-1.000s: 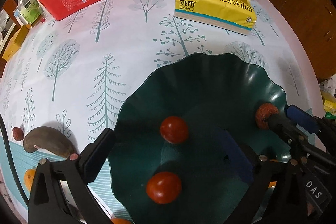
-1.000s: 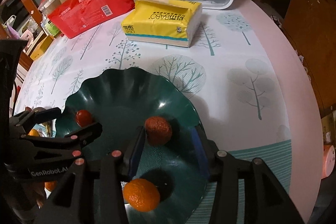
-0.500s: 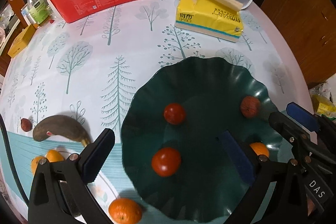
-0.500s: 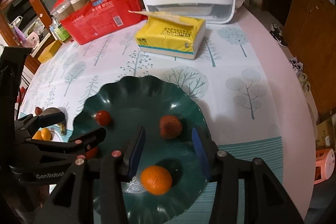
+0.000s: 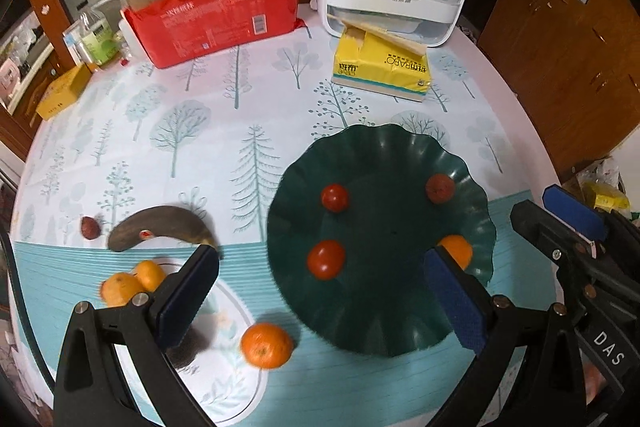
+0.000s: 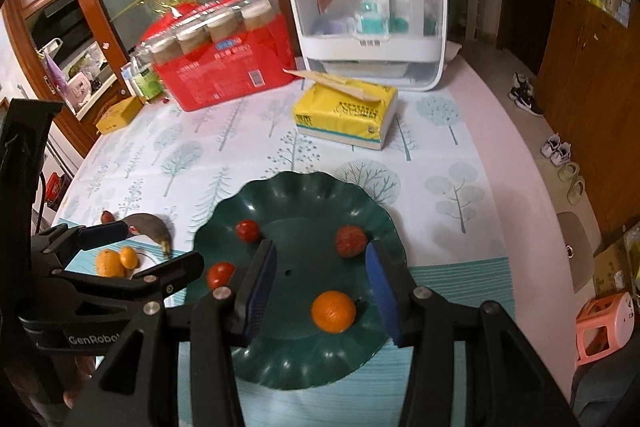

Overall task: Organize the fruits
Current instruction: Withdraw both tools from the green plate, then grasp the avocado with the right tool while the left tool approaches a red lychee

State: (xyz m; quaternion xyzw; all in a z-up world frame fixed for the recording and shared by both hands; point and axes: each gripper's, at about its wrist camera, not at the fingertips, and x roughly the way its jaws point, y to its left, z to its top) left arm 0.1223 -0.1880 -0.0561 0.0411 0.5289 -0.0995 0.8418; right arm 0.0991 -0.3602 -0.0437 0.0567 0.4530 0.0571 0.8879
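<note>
Four fruits lie in the scalloped dark-green plastic bowl [image 5: 476,227]; five wait outside.
Left view: your left gripper [image 5: 320,301] gapes wide and empty, so drop over the loose round orange tangerine [image 5: 266,345]. Right view: keep your right gripper [image 6: 320,291], wide, empty, clear above the bowl.

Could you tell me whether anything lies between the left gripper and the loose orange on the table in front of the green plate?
Nothing visible does. The orange lies alone on the tablecloth between the open jaws of the left gripper, just left of the green plate.
</note>
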